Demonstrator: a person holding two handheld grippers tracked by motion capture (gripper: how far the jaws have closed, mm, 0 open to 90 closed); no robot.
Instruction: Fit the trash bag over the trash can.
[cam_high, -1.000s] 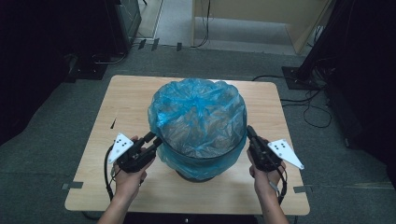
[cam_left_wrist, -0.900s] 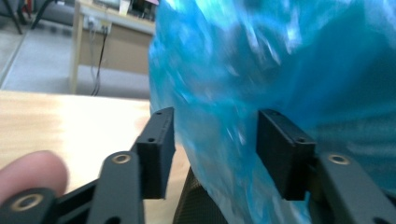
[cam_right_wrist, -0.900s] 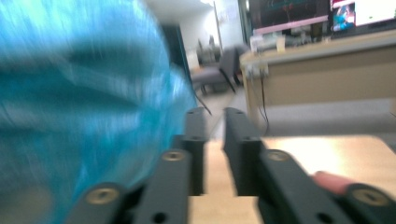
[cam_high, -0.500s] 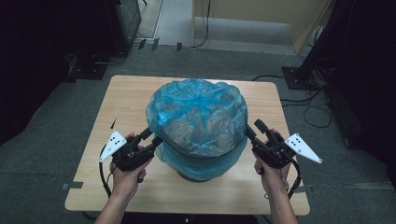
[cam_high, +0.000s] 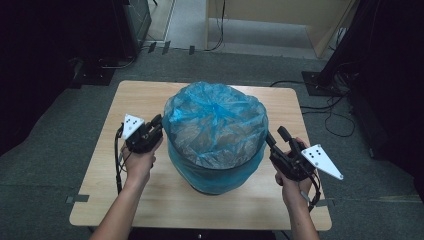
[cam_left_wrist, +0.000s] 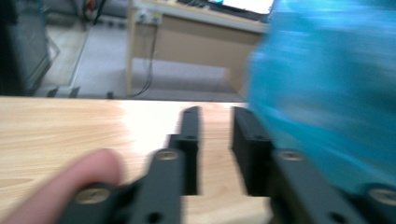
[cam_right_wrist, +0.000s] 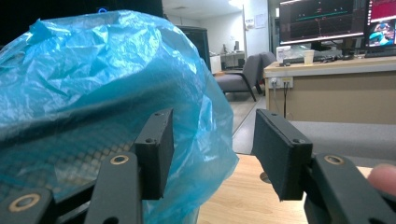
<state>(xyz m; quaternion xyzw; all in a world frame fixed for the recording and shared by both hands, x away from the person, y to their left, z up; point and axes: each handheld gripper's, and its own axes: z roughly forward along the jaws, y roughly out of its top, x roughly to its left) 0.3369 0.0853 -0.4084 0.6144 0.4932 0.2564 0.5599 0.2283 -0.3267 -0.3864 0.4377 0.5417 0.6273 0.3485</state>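
Note:
A round bin lined with a blue plastic bag (cam_high: 215, 125) stands in the middle of the wooden table (cam_high: 150, 200); the bag is draped over the rim and bulges across the top. My left gripper (cam_high: 159, 121) sits against the bin's left side. Its jaws have just been closing, and in the left gripper view the left gripper (cam_left_wrist: 217, 116) still has a gap with nothing in it, the blurred bag (cam_left_wrist: 327, 88) beside its right jaw. My right gripper (cam_high: 276, 135) is at the bin's right side. It has just been opening, and the right gripper (cam_right_wrist: 212, 126) is open, the bag (cam_right_wrist: 93, 79) behind its left jaw, unpressed.
The table stands on grey carpet with cables (cam_high: 340, 110) trailing at the right and dark equipment (cam_high: 135, 20) at the back left. A desk (cam_right_wrist: 336, 88) with monitors stands beyond the table. Bare tabletop lies in front of the bin and along both sides.
My left gripper has moved away from the person along the bin's left side. My right gripper has let go of the bag's edge, opened and drawn slightly out to the right.

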